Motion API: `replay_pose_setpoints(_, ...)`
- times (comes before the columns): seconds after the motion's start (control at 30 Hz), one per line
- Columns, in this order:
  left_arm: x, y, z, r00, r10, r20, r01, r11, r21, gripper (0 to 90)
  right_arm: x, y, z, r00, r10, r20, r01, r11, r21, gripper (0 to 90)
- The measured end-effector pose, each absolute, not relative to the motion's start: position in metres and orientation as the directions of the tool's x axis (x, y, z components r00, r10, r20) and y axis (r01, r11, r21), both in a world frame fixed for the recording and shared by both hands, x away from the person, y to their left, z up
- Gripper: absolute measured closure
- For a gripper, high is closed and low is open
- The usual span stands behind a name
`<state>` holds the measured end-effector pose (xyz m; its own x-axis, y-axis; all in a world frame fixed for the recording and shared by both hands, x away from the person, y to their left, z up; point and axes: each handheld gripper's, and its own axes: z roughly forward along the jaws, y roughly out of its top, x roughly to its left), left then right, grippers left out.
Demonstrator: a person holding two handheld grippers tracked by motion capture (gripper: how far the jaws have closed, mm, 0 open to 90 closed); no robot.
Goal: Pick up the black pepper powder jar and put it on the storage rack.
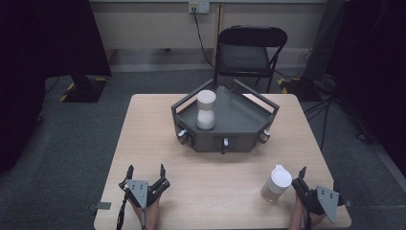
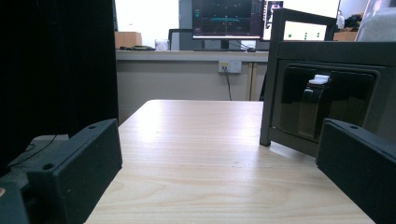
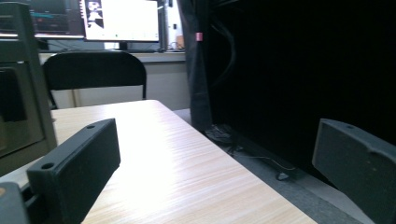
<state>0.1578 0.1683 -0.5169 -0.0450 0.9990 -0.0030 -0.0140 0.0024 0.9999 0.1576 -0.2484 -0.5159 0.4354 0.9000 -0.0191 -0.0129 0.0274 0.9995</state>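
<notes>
A: Status of the left gripper (image 1: 146, 170)?

B: It rests at the near left edge of the tabletop (image 1: 158, 143), held by a hand (image 1: 149, 216). Its jaws are spread wide with nothing between them. In the left gripper view the left gripper (image 2: 215, 172) shows bare wood between the two black jaws, and the tray's front wall stands ahead to the right.

A: What occupies the centre?

B: A dark grey tray (image 1: 239, 117) with a raised frame sits at the far middle of the tabletop. One white bottle in the tray (image 1: 206, 109) stands upright in its left part. Small latches line the tray's near wall; one latch (image 2: 314, 100) with a white tip is seen close in the left gripper view.

A: And the right side?

B: A second white bottle (image 1: 276, 183) with a lid stands upright on the near right of the tabletop, well apart from the tray. The right gripper (image 1: 298, 178) lies just beside it, to its right; contact cannot be told. In the right gripper view the right gripper (image 3: 215, 172) has its jaws wide apart and holds nothing. A black folding chair (image 1: 251, 52) stands beyond the far edge.
</notes>
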Motion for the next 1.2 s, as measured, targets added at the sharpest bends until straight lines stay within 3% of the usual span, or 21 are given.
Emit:
replay_pose_setpoints(0.23, 0.158, 0.168, -0.517, -0.046, 0.999, -0.002, -0.014, 0.002, 1.0, 0.1, 0.157, -0.252, -0.514, 0.423, 0.906, 0.013, -0.024, -0.003, 1.0, 0.0)
replay_pose_setpoints(0.53, 0.158, 0.168, -0.517, -0.046, 0.999, -0.002, -0.014, 0.002, 1.0, 0.1, 0.146, -0.252, -0.484, 0.377, 0.924, 0.058, -0.157, 0.002, 0.988, 0.0)
replay_pose_setpoints(0.7, 0.158, 0.167, -0.517, -0.052, 0.999, -0.002, -0.014, 0.001, 1.0, 0.1, 0.141, -0.266, -0.45, 0.252, 0.965, 0.07, -0.169, -0.027, 0.985, 0.0)
replay_pose_setpoints(0.9, 0.158, 0.167, -0.517, -0.052, 0.999, -0.003, -0.014, 0.002, 1.0, 0.1, 0.135, -0.271, -0.427, 0.108, 0.994, 0.014, -0.16, 0.003, 0.987, 0.0)
replay_pose_setpoints(1.2, 0.158, 0.167, -0.517, -0.055, 0.999, -0.002, -0.014, 0.001, 1.0, 0.1, 0.131, -0.27, -0.438, -0.046, 0.999, 0.012, -0.109, -0.017, 0.994, 0.0)
